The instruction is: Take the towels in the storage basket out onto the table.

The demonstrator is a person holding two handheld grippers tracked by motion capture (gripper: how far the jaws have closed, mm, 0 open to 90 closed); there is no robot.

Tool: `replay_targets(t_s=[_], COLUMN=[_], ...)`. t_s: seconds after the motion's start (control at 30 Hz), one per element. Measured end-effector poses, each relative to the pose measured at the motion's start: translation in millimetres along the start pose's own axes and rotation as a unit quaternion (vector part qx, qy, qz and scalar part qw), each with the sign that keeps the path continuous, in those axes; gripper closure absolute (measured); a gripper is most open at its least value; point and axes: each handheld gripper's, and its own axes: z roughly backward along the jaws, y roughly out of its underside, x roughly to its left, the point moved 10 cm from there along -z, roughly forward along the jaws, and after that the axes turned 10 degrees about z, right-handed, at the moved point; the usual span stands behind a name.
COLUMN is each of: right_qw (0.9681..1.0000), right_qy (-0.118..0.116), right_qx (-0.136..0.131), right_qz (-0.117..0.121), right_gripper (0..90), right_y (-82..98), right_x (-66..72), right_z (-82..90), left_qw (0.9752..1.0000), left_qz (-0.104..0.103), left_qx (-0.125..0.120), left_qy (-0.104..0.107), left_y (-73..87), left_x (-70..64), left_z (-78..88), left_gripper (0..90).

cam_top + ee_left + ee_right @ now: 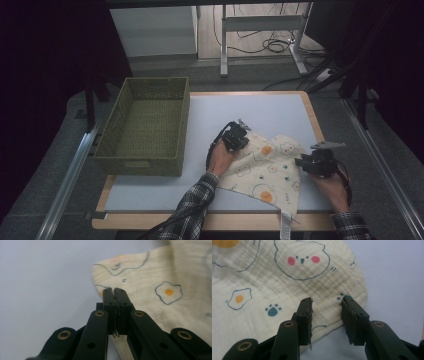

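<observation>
Cloth edge hidden between left claw

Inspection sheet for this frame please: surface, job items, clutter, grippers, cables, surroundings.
Surface: pale grey mat on a wood-edged table.
Job's things: cream muslin cloth printed with fried eggs and paw prints, lying near the table's front right, partly folded.
Clutter: empty olive woven basket at the left.
Grippers: left gripper shut, at the cloth's left edge, whether cloth is pinched cannot be told; right gripper open, jaws over the cloth's right corner.
Cables: black cables on the floor beyond the table.
Surroundings: grey metal frame legs, dark room.
</observation>
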Motion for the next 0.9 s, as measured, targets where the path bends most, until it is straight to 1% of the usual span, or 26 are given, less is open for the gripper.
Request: replay_targets(t_s=[0.03, 0.07, 0.1, 0.17, 0.2, 0.23, 0.3, 0.33, 0.37, 0.4, 0.43, 0.47, 0.5, 0.6, 0.67, 0.7, 0.73, 0.8, 0.87, 0.9], right_qw=[1.0, 1.0, 1.0, 1.0, 0.9999, 0.9999, 0.9999, 0.9999, 0.9999, 0.9999, 0.9999, 0.9999, 0.9999, 0.9998, 0.9995, 0.9993, 0.9991, 0.9989, 0.9987, 0.9987], right_qy=[0.0, -0.003, -0.003, -0.005, -0.01, -0.011, -0.01, -0.01, -0.007, -0.007, -0.007, -0.004, -0.004, -0.002, -0.005, -0.005, -0.002, 0.002, 0.005, 0.005], right_qx=[0.0, -0.001, -0.001, -0.004, -0.007, -0.008, -0.011, -0.012, -0.013, -0.013, -0.014, -0.016, -0.016, -0.021, -0.03, -0.034, -0.04, -0.045, -0.049, -0.049], right_qz=[0.0, 0.001, 0.001, 0.002, 0.0, 0.002, 0.002, 0.001, 0.002, 0.002, 0.002, 0.0, 0.0, -0.005, -0.011, -0.013, -0.015, -0.015, -0.015, -0.015], right_gripper=[60.5, 60.4, 60.4, 59.5, 58.5, 58.2, 57.4, 57.2, 56.9, 56.9, 56.8, 56.7, 56.7, 56.7, 56.7, 56.7, 56.7, 56.7, 56.7, 56.7], right_y=[0.0, -1.6, -1.6, -4.3, -7.2, -8.5, -10.8, -11.7, -13.2, -13.2, -14.2, -17.8, -17.8, -25.8, -34.4, -39.2, -49.8, -61.1, -71.8, -71.8], right_x=[0.0, 0.1, 0.1, 0.1, 0.2, -0.2, -1.4, -2.0, -3.9, -3.9, -4.8, -9.0, -9.0, -16.1, -20.0, -22.2, -26.3, -30.4, -33.9, -33.9], right_z=[0.0, -0.8, -0.8, -1.5, -1.4, -1.1, 0.1, 0.8, 1.9, 1.9, 2.5, 2.8, 2.8, 1.3, 0.9, 0.4, -1.4, -4.1, -8.7, -8.7], left_qw=[1.0, 0.9996, 0.9996, 0.9987, 0.998, 0.9968, 0.9958, 0.9958, 0.9958, 0.9958, 0.9958, 0.9953, 0.9955, 0.9953, 0.9956, 0.9955, 0.9955, 0.9948, 0.9948, 0.9946], left_qz=[0.0, 0.016, 0.016, 0.025, 0.036, 0.049, 0.048, 0.048, 0.053, 0.053, 0.052, 0.052, 0.052, 0.06, 0.065, 0.063, 0.06, 0.061, 0.065, 0.069], left_qx=[0.0, -0.009, -0.009, -0.017, -0.024, -0.026, -0.023, -0.023, -0.02, -0.02, -0.017, -0.017, -0.018, -0.029, -0.036, -0.035, -0.034, -0.033, -0.033, -0.032], left_qy=[0.0, -0.019, -0.019, -0.04, -0.046, -0.057, -0.075, -0.075, -0.072, -0.072, -0.073, -0.08, -0.076, -0.069, -0.057, -0.062, -0.065, -0.074, -0.072, -0.071], left_y=[0.0, -0.9, -0.9, -0.4, 0.2, 4.6, 9.8, 9.8, 14.6, 14.6, 16.0, 16.2, 15.2, 7.8, 2.5, 0.9, -0.6, -3.9, -4.3, -4.3], left_x=[0.0, 14.9, 14.9, 30.2, 37.0, 50.4, 61.7, 61.7, 69.8, 69.8, 73.2, 75.9, 77.2, 80.1, 79.3, 80.3, 80.8, 83.4, 84.1, 84.8], left_z=[0.0, 7.5, 7.5, 18.1, 24.2, 34.1, 39.9, 39.9, 42.3, 42.3, 41.8, 41.5, 41.1, 40.3, 38.1, 36.6, 34.5, 28.2, 26.1, 23.7], left_gripper=[88.5, 88.5, 88.5, 88.5, 88.4, 88.4, 88.1, 87.6, 86.5, 81.7, 81.7, 70.2, 70.2, 62.0, 58.5, 57.6, 56.2, 55.0, 53.7, 53.7])
